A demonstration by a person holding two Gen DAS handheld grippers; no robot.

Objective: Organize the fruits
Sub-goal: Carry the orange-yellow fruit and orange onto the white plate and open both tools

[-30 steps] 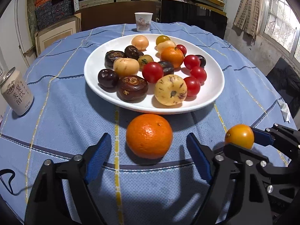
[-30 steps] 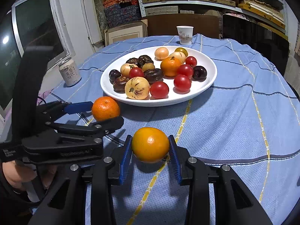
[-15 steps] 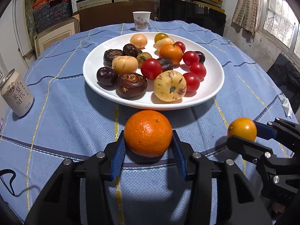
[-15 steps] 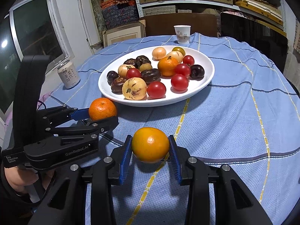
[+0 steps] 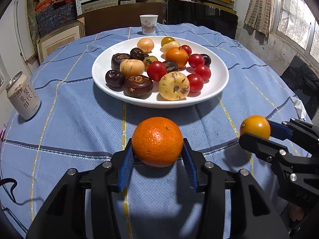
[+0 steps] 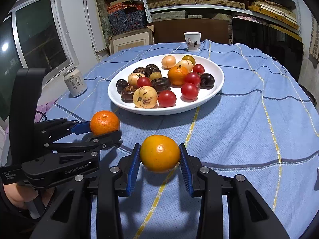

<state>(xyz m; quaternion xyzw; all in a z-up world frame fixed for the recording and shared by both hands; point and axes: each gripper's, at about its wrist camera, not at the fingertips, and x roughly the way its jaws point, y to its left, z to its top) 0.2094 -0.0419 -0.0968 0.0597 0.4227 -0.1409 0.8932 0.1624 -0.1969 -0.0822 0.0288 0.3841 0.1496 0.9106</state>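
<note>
My left gripper (image 5: 157, 155) is shut on a deep orange mandarin (image 5: 157, 141) and holds it just above the blue tablecloth; it also shows in the right wrist view (image 6: 104, 122). My right gripper (image 6: 160, 160) is shut on a yellow-orange citrus fruit (image 6: 160, 153), which also shows in the left wrist view (image 5: 255, 126). A white plate (image 5: 217, 83) ahead holds several red tomatoes, dark fruits, pale yellow fruits and one orange mandarin (image 5: 176, 54).
A drink can (image 5: 23, 97) stands at the left of the round table. A paper cup (image 5: 148, 24) stands behind the plate. Shelves with boxes fill the back wall. A cable (image 5: 12, 191) lies at the near left edge.
My left gripper closed on the mandarin and has lifted it slightly. My right gripper kept its hold on the yellow-orange fruit and raised a little.
</note>
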